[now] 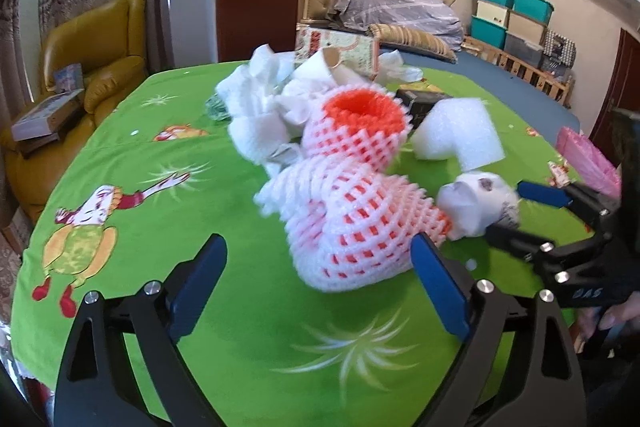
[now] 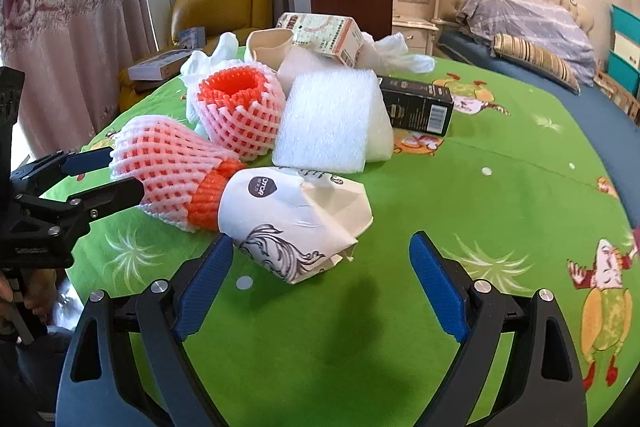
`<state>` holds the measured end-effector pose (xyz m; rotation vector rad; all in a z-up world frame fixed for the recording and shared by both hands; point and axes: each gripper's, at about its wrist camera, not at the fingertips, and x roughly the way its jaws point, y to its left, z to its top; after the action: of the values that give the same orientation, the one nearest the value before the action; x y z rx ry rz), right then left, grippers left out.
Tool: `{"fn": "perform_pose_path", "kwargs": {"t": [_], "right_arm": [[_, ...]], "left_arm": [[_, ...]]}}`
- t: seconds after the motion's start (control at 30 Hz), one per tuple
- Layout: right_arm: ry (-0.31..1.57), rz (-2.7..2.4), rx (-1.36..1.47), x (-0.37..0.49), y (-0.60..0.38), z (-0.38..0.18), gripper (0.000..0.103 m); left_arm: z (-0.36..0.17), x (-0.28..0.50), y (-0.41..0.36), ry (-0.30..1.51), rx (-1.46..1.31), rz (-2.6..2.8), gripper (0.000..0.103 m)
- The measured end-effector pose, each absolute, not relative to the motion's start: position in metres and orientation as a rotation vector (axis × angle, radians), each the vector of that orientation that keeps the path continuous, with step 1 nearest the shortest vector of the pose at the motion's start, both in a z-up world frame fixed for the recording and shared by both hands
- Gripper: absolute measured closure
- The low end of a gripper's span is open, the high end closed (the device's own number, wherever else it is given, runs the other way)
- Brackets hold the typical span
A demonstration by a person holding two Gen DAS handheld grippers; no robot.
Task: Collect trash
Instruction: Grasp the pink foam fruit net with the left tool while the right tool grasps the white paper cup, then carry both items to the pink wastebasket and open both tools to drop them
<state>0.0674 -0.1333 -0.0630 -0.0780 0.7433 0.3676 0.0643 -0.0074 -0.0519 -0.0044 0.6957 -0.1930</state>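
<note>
Two pink-and-orange foam fruit nets lie on the green tablecloth [image 1: 120, 155]. The near net [image 1: 352, 227] [image 2: 168, 167] has its wide end between my left gripper's [image 1: 318, 259] [image 2: 108, 179] spread fingers; the left pad stands clear of it. The second net [image 1: 360, 131] [image 2: 240, 111] sits upright behind. A crushed printed paper cup [image 2: 296, 223] [image 1: 476, 207] lies against the near net's orange end, between the fingertips of my right gripper [image 2: 320, 255] [image 1: 524, 215], which is open and not pressing on it.
Behind the nets lie a white foam block [image 2: 332, 119], a black carton [image 2: 416, 103], a printed box [image 2: 320, 31], a cardboard tube [image 2: 268, 43] and crumpled white tissue [image 1: 256, 99]. A pink bag [image 1: 588, 163] lies at the table's right edge. A yellow armchair [image 1: 96, 51] and a bed [image 2: 520, 11] stand beyond.
</note>
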Motion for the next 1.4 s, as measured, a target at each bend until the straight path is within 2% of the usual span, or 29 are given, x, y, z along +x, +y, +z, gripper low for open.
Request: {"fn": "perform_pose_path", "kwargs": {"t": [0.17, 0.23, 0.3, 0.33, 0.4, 0.47, 0.6, 0.63, 0.67, 0.77, 1.13, 1.4], "right_arm": [[0.732, 0.38, -0.079, 0.074, -0.132, -0.06, 0.019], [0.73, 0.384, -0.081, 0.077, -0.132, -0.06, 0.019], [0.735, 0.389, -0.083, 0.078, -0.132, -0.061, 0.019], [0.739, 0.391, -0.085, 0.079, -0.132, -0.062, 0.019], [0.741, 0.395, -0.089, 0.079, -0.13, -0.061, 0.019], [0.736, 0.401, -0.103, 0.08, -0.127, -0.061, 0.019], [0.729, 0.419, -0.123, 0.083, -0.12, -0.062, 0.028], [0.721, 0.418, -0.125, 0.083, -0.119, -0.062, 0.034], [0.708, 0.433, -0.123, 0.082, -0.119, -0.06, 0.052], [0.712, 0.437, -0.126, 0.078, -0.119, -0.059, 0.059], [0.638, 0.356, -0.062, 0.045, -0.172, -0.039, 0.06], [0.589, 0.133, -0.012, 0.034, -0.252, -0.022, 0.06]], "left_arm": [[-0.049, 0.081, -0.023, 0.71, -0.007, -0.262, 0.014], [-0.05, 0.094, -0.027, 0.727, -0.031, -0.299, 0.022], [-0.053, 0.101, -0.032, 0.737, -0.023, -0.312, 0.04], [-0.054, 0.103, -0.034, 0.736, -0.015, -0.309, 0.044], [-0.053, 0.106, -0.038, 0.732, 0.005, -0.332, 0.065], [-0.049, 0.104, -0.036, 0.705, -0.008, -0.336, 0.069], [-0.039, 0.095, -0.024, 0.675, -0.019, -0.328, 0.071], [-0.037, 0.092, -0.021, 0.671, -0.015, -0.322, 0.071], [-0.034, 0.088, -0.018, 0.664, -0.011, -0.318, 0.071], [-0.025, 0.077, -0.015, 0.642, -0.011, -0.321, 0.071], [-0.005, 0.063, -0.058, 0.591, 0.025, -0.423, 0.071], [0.008, 0.082, -0.144, 0.53, 0.121, -0.539, 0.071]]}}
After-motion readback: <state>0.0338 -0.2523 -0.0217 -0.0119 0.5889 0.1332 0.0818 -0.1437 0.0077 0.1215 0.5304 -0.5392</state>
